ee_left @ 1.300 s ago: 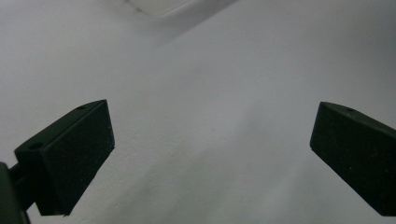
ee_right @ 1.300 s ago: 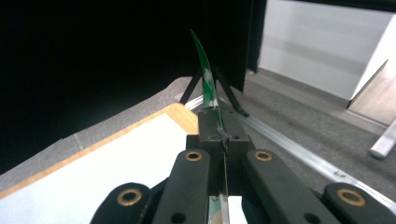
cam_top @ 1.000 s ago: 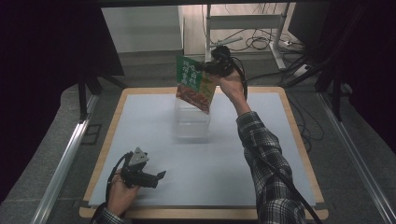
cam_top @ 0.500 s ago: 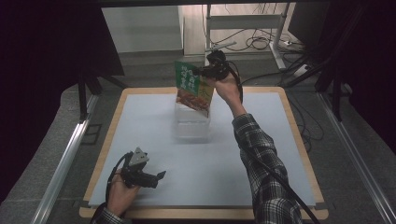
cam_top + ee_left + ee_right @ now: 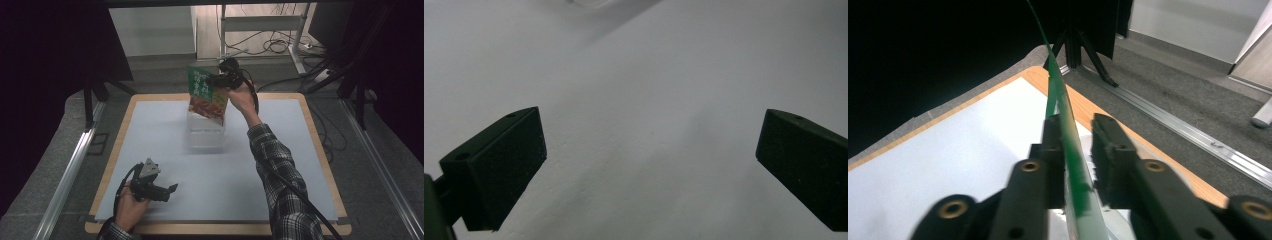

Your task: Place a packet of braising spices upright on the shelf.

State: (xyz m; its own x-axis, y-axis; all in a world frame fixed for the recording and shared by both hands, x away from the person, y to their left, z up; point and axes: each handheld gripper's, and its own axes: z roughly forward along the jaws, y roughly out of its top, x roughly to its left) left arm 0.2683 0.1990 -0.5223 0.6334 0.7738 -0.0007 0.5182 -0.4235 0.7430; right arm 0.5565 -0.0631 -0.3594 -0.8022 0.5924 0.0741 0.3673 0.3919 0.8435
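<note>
While the left gripper (image 5: 170,190) rests low on the white mat (image 5: 150,145) near the table's front edge, well apart from the clear container (image 5: 205,131), its jaws stand wide apart with nothing between them; the left gripper view shows bare mat between the two black pads (image 5: 504,170). The left hand (image 5: 131,210) grasps the gripper body from behind.

The right gripper (image 5: 216,80) is held above the clear container, on its far side. The green packet (image 5: 206,96) hangs upright at this gripper, its lower edge down inside the open top of the container. In the right gripper view, the packet (image 5: 1068,150) appears edge-on between the two jaws. It lies against the left jaw, while a narrow gap separates it from the right jaw. The jaws have just been opening, so the pads no longer clamp the packet from both sides. The right hand (image 5: 243,97) holds the gripper from the side away from the packet, with the plaid sleeve (image 5: 280,175) running back toward the table's front edge.

The clear container stands on the mat, toward the table's far side.
</note>
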